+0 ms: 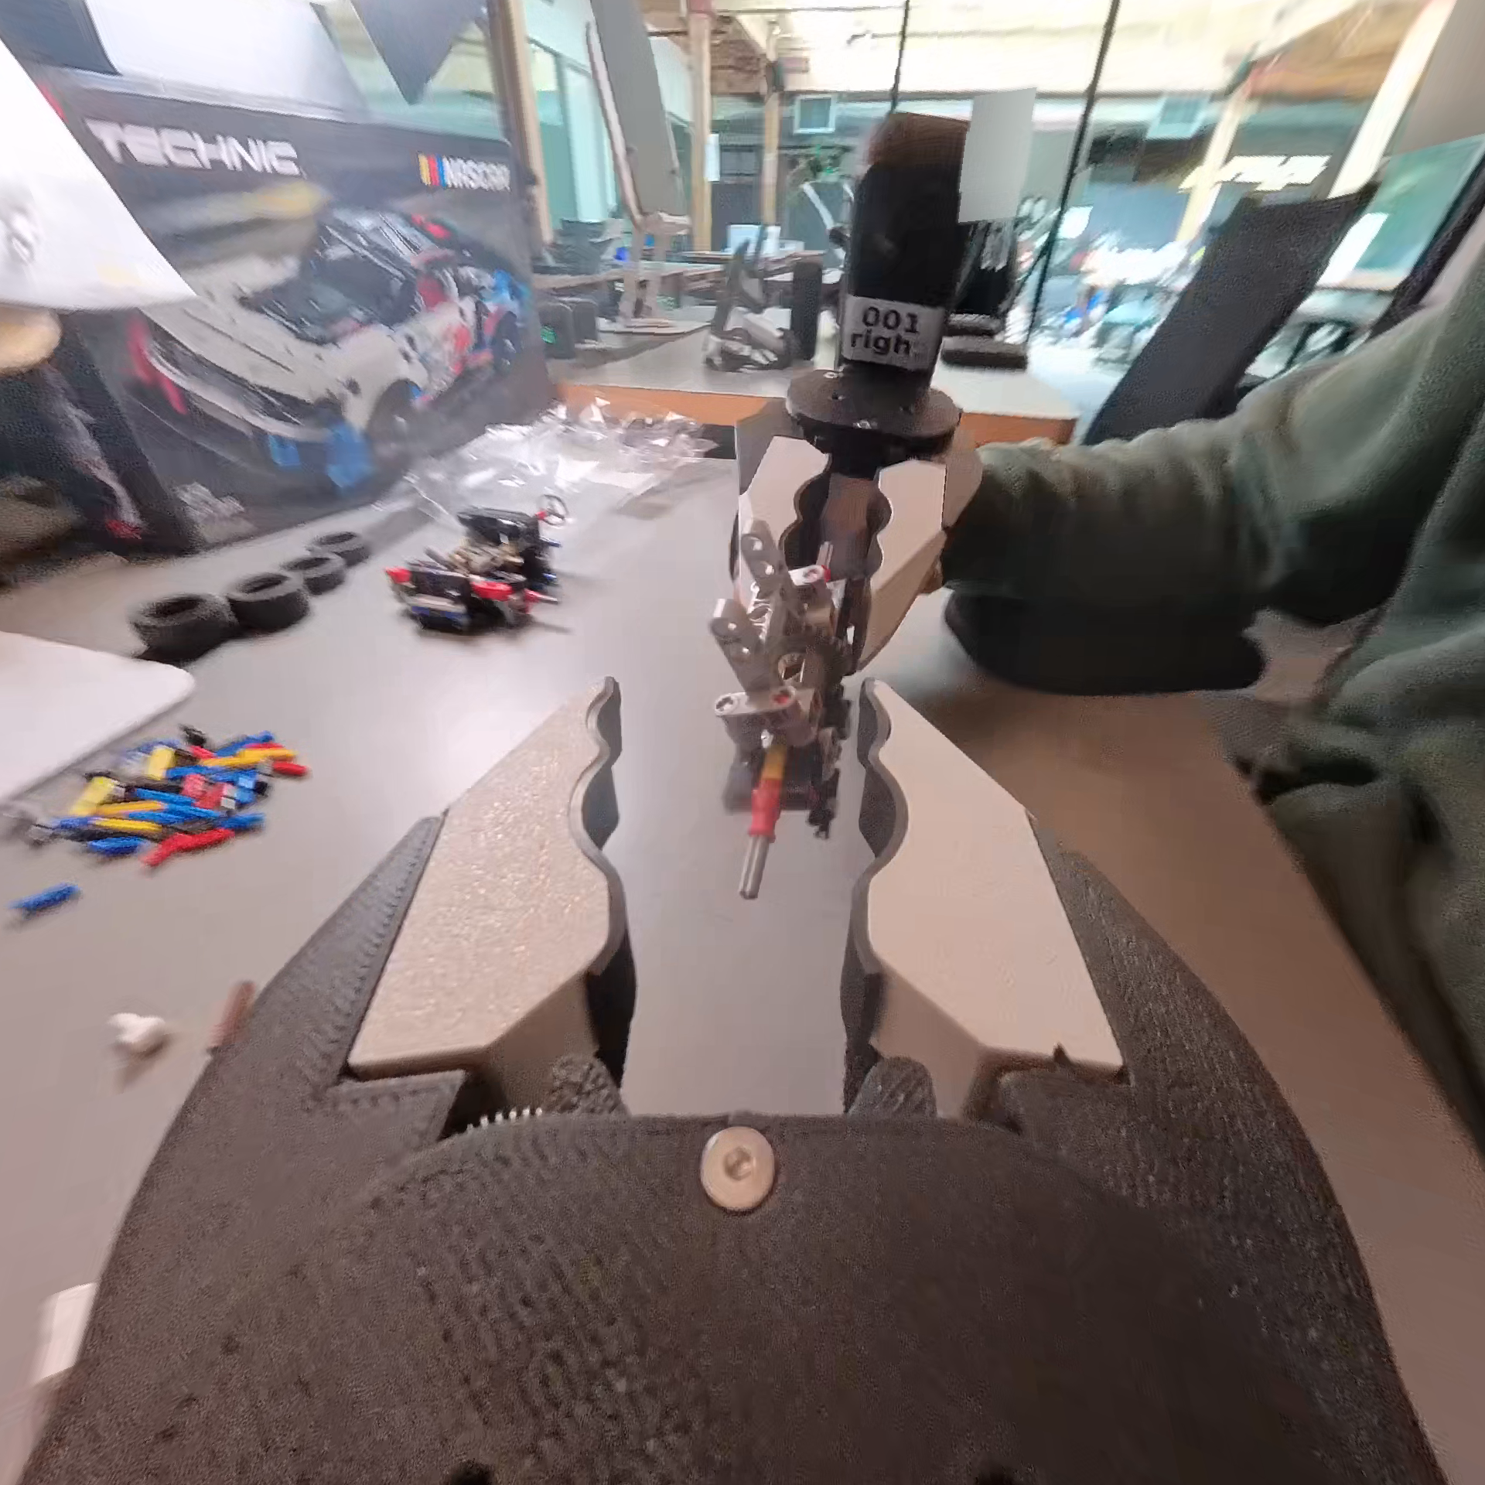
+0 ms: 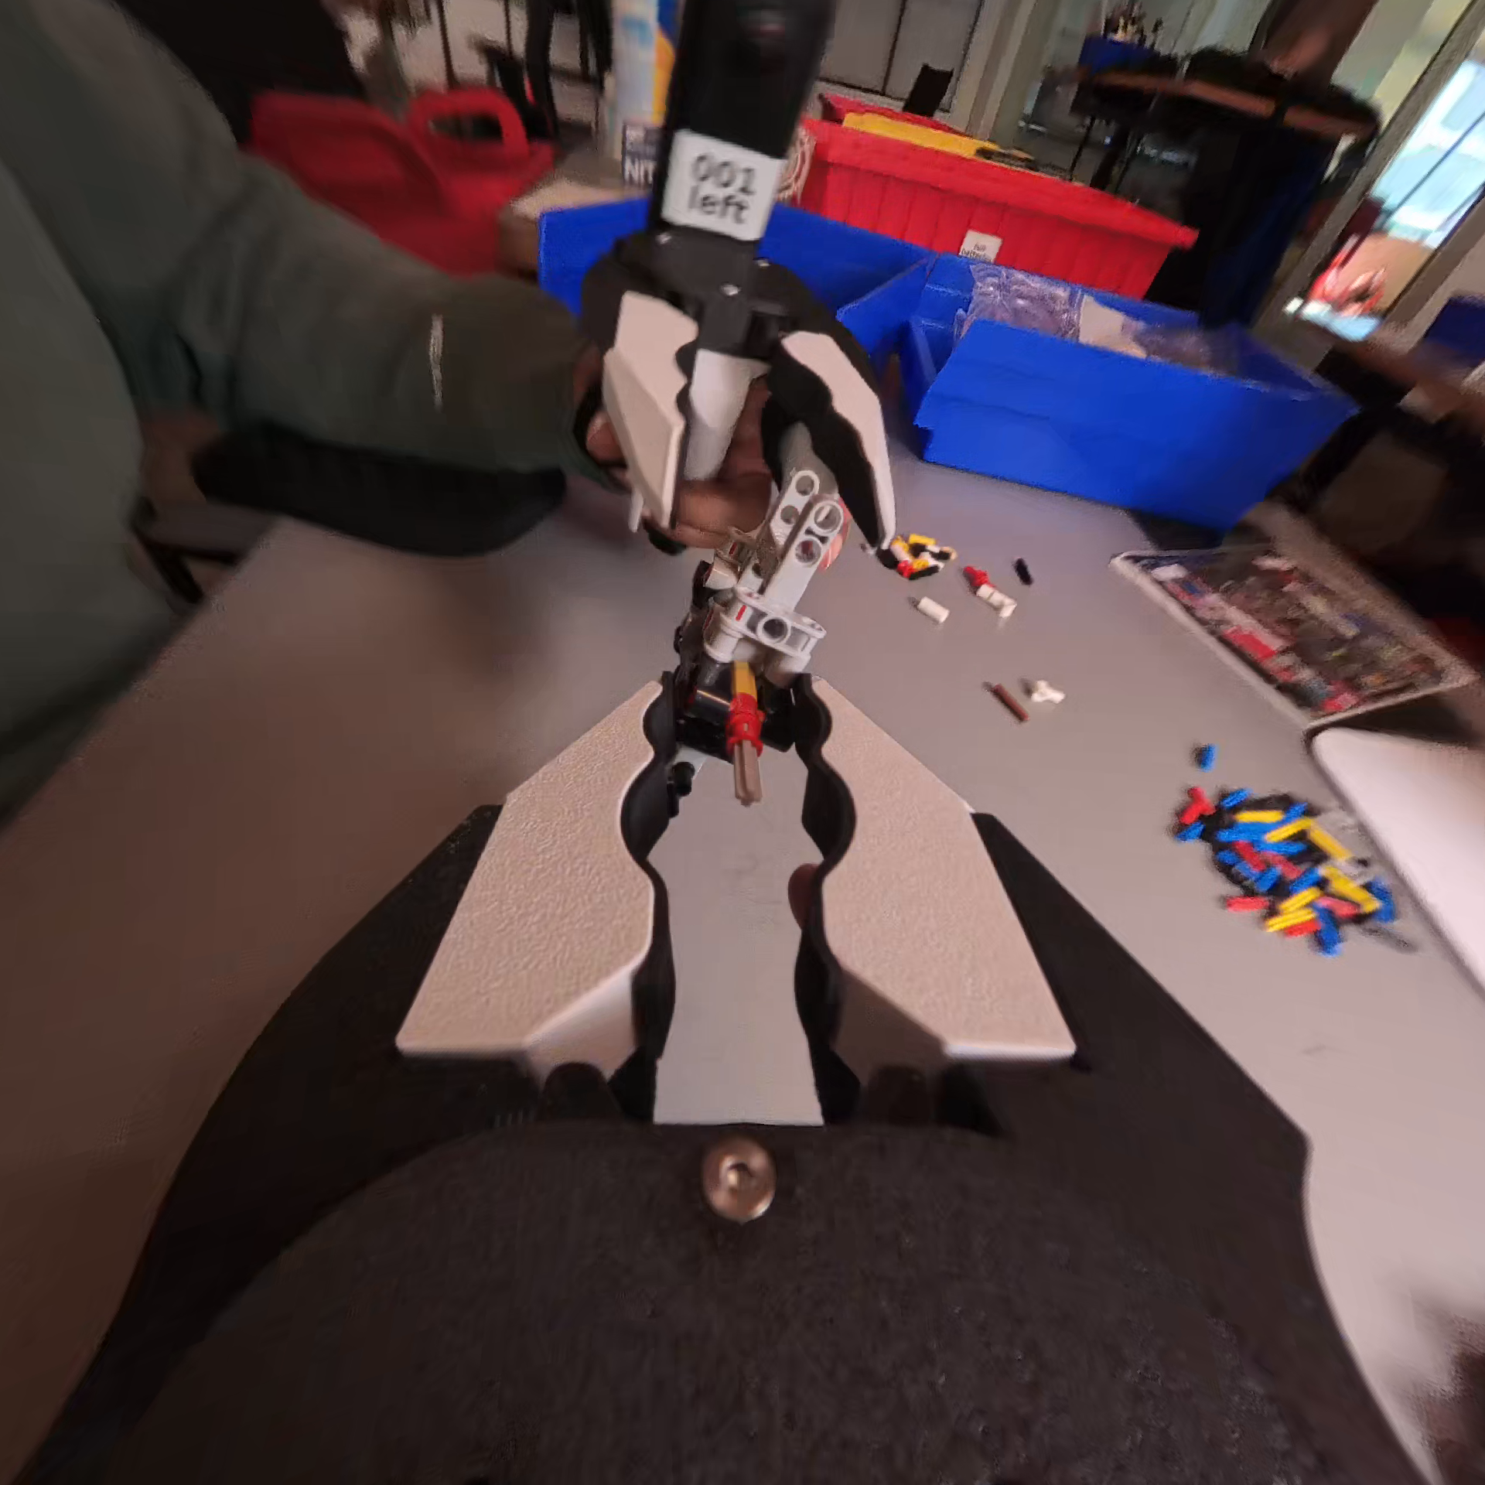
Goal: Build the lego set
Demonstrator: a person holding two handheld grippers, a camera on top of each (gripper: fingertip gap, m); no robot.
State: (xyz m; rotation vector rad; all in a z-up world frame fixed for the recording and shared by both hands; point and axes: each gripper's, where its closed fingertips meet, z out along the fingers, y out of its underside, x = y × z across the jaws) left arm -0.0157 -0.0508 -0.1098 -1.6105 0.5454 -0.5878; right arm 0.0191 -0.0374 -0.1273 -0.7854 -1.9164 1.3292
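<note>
A small brick assembly (image 1: 771, 667) of grey beams, black gears and a red and yellow axle hangs in the air above the grey table (image 1: 450, 707). My right gripper (image 2: 733, 699) is shut on its black end, with both pads pressing on it. The assembly (image 2: 763, 619) reaches from there up to my left gripper (image 2: 763, 522), whose fingers stand apart around the grey end. In the left wrist view my left gripper (image 1: 739, 699) is open: the assembly sits between the fingertips, close to the right one, with a clear gap on the left. The right gripper (image 1: 812, 595) shows beyond it.
A pile of small blue, red and yellow pieces (image 1: 169, 795) lies to the left, with several black tyres (image 1: 241, 599) and a part-built chassis (image 1: 474, 578) behind. A printed box (image 1: 281, 321) stands at the back. Blue bins (image 2: 1109, 418), a booklet (image 2: 1286, 627) and loose pieces (image 2: 964, 587) lie beyond. The grippers' ends are close to 5 cm from one another.
</note>
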